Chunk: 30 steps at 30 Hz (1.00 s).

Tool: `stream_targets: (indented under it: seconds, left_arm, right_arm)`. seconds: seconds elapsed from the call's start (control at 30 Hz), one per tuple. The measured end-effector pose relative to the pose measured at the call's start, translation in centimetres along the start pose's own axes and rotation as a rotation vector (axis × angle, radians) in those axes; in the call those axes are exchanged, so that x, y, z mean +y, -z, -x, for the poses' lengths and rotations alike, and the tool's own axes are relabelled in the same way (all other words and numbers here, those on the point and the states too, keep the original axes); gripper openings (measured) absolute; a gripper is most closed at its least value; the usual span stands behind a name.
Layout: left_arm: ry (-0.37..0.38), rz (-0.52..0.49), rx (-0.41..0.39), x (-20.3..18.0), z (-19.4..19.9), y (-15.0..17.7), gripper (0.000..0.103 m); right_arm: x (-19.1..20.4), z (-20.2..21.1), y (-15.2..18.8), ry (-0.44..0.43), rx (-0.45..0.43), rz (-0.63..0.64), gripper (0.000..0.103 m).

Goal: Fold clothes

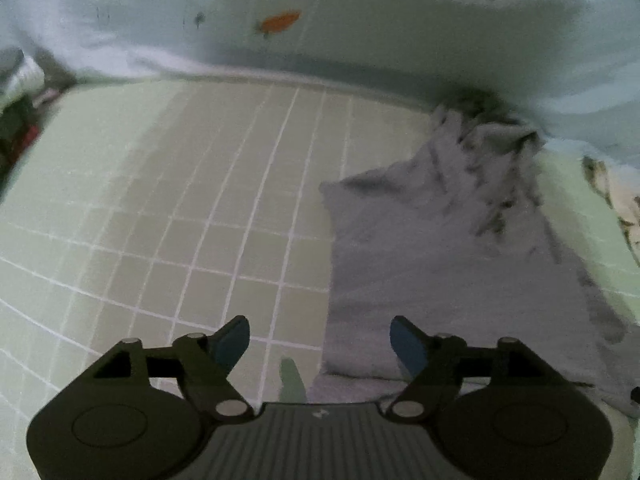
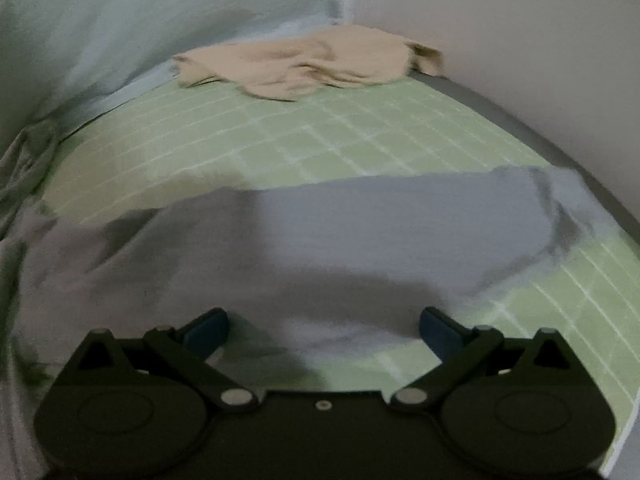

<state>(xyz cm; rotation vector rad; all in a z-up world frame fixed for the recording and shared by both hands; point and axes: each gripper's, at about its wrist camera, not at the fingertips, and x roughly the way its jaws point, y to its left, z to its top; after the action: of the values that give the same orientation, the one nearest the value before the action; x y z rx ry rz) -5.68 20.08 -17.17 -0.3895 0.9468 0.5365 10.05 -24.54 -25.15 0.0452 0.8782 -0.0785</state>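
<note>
We hold the left gripper (image 1: pixel 320 344) and right gripper (image 2: pixel 324 330) with fingers apart, gripping nothing. The grey garment (image 2: pixel 340 232) lies flat across the lower frame on the green bed (image 2: pixel 280 136), apparently released to settle its fold. A beige garment (image 2: pixel 304 64) waits at upper centre.

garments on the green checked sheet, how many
2: a grey garment spread just ahead of both tools, and a beige garment crumpled at the far end near the wall. More may lie out of view.
</note>
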Motion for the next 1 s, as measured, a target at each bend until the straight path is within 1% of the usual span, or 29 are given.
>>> stream_targets:
  seconds: [0.1,0.2,0.37,0.47,0.5,0.6,0.7,0.83,0.9,0.93,0.97,1.0]
  left_arm:
    - [-0.001,-0.002,-0.038,-0.9,2.4,0.6,0.082]
    - [0.0,0.014,-0.05,-1.9,4.0,1.3,0.083]
    - [-0.026,0.029,-0.049,-3.4,5.2,2.2,0.083]
    - [-0.04,0.019,-0.056,-4.1,5.8,2.3,0.083]
    - [-0.043,0.016,-0.057,-4.3,5.9,2.3,0.083]
    - [-0.056,0.004,-0.06,-4.8,6.2,2.3,0.085]
    - [-0.072,-0.007,-0.063,-5.1,6.4,2.3,0.088]
    - [-0.084,-0.008,-0.052,-5.1,6.1,2.2,0.088]
    - [-0.074,-0.002,-0.055,-4.9,6.0,2.0,0.088]
    - [-0.068,0.001,-0.058,-4.8,6.0,1.9,0.088]
    - [-0.06,0.002,-0.062,-4.7,6.0,1.9,0.088]
    - [-0.055,0.002,-0.063,-4.6,5.9,1.8,0.088]
  right_arm:
    - [-3.1,-0.3,0.0,0.037,-0.035,-0.055,0.103]
    - [-6.0,-0.8,-0.3,0.079,-0.069,-0.093,0.103]
    - [-10.6,-2.3,-2.0,0.166,-0.114,-0.186,0.103]
    - [-13.2,-3.6,-3.2,0.216,-0.133,-0.217,0.103]
    - [-14.1,-4.0,-3.6,0.221,-0.144,-0.237,0.103]
    - [-16.7,-5.1,-4.8,0.276,-0.157,-0.299,0.103]
    - [-18.0,-5.8,-5.5,0.313,-0.173,-0.331,0.103]
    - [-17.9,-6.0,-5.5,0.296,-0.182,-0.304,0.103]
    - [-17.3,-5.4,-5.2,0.266,-0.196,-0.275,0.096]
    - [-17.1,-5.1,-5.1,0.251,-0.203,-0.261,0.084]
    - [-16.8,-4.9,-5.0,0.235,-0.21,-0.247,0.066]
    - [-16.5,-4.6,-4.9,0.219,-0.216,-0.233,0.056]
